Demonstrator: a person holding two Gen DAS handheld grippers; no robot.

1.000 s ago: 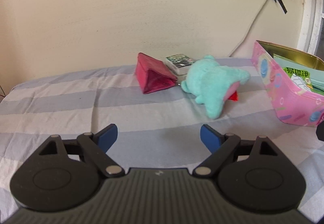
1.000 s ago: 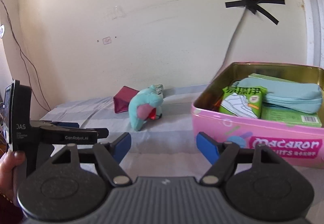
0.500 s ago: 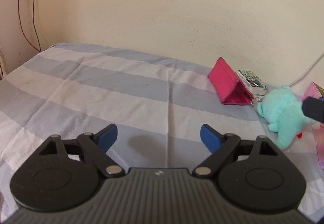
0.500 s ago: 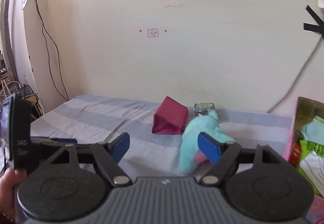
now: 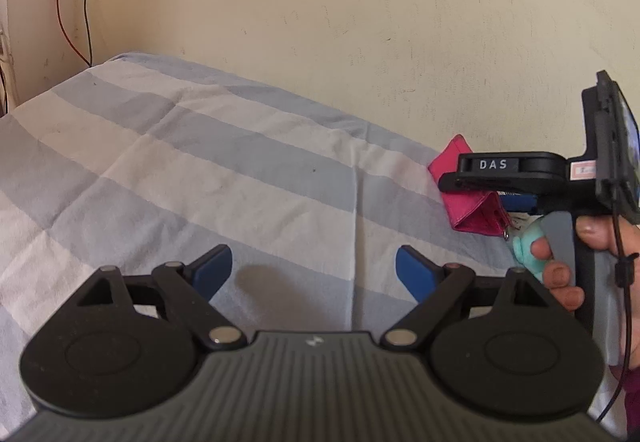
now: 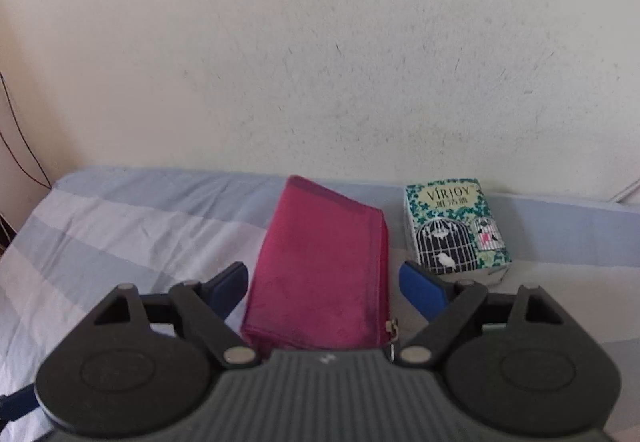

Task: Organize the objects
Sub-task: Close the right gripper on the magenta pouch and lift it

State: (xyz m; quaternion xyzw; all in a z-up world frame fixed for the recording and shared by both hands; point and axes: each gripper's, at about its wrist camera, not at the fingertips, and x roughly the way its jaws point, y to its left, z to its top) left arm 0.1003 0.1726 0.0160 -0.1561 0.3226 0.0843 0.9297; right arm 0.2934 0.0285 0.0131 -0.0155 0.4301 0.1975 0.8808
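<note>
A magenta zip pouch (image 6: pixel 320 242) lies on the striped bedsheet (image 6: pixel 120 238) near the wall. My right gripper (image 6: pixel 324 286) hangs over it, pointing down. Its jaws are opening and the pouch sits between the blue pads (image 6: pixel 420 286) without either one touching it. A green patterned tissue pack (image 6: pixel 456 230) rests just right of the pouch. My left gripper (image 5: pixel 314 270) stands open over bare sheet, with nothing between its fingers. In the left wrist view the pouch (image 5: pixel 472 210) shows at the right, partly behind the right gripper's body. A hand (image 5: pixel 560 274) holds that gripper, and a bit of the teal plush (image 5: pixel 526 246) peeks out beneath it.
The cream wall (image 6: pixel 320 82) rises straight behind the bed. Red and black cables (image 5: pixel 76 2) hang in the left corner. The bed's left edge (image 5: pixel 24 106) drops off there. A white cord (image 6: pixel 628 190) runs along the wall at the right.
My right gripper swung left from the pink tin to above the magenta pouch, and its jaws widened. My left gripper's view turned left, away from the toys. The right gripper now enters that view.
</note>
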